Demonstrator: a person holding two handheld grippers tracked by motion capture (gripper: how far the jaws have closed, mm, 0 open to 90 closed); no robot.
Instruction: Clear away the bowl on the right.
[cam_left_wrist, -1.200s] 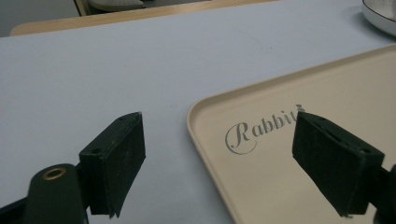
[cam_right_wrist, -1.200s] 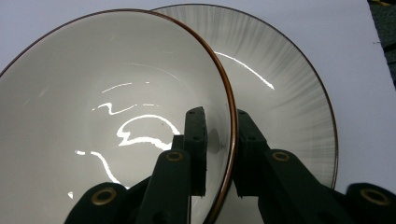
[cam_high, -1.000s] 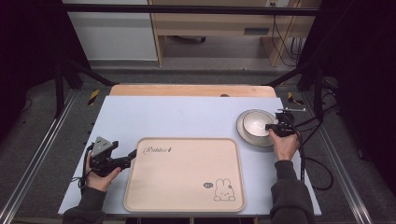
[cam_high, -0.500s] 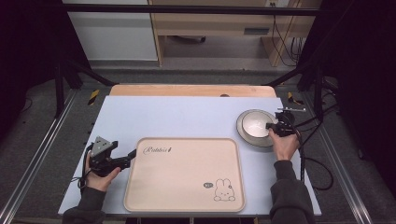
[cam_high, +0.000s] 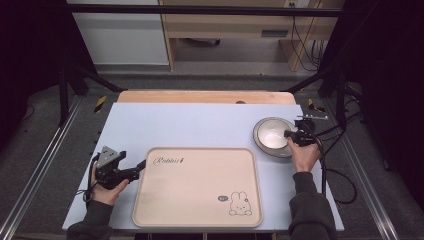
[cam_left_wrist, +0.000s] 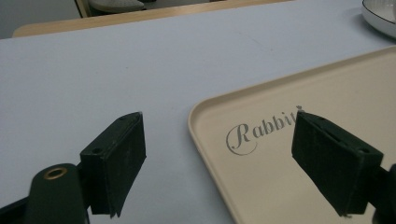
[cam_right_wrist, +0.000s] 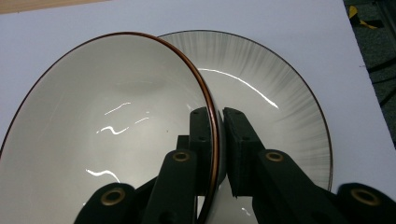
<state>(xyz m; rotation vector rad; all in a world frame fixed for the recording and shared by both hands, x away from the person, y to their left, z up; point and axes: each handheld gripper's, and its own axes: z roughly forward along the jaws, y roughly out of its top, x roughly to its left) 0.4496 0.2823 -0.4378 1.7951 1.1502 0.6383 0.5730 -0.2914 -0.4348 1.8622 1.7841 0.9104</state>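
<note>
**A:** Start from the high view. What lies on the table (cam_high: 200, 125)?

**B:** A beige tray (cam_high: 200, 200) at the near middle, with "Rabbit" in script at its far left corner and a small rabbit drawing by a dark oval mark near its near right corner; the oval's writing is too small to read. To the right of the tray sits a white bowl (cam_high: 272, 134) on a grey plate (cam_high: 280, 151). The right gripper (cam_high: 290, 135) is at the bowl's right rim, with the person's hand behind it. The left gripper (cam_high: 140, 167) lies level just left of the tray, pointing at its left edge.

**A:** And the left gripper view?

**B:** Its two fingers (cam_left_wrist: 116, 161) stand spread wide with nothing between them. One hangs over bare table, the other over the tray (cam_left_wrist: 303, 154), where the grey script "Rabbit" reads plainly. A bit of the plate's rim (cam_left_wrist: 379, 16) shows at the far right corner.

**A:** The right gripper view?

**B:** The fingers (cam_right_wrist: 201, 135) pinch the bowl's (cam_right_wrist: 107, 121) brown-edged rim, one inside, one outside. The bowl is tilted, resting on the streaked grey plate (cam_right_wrist: 271, 84), which lies flat on the table.
</note>
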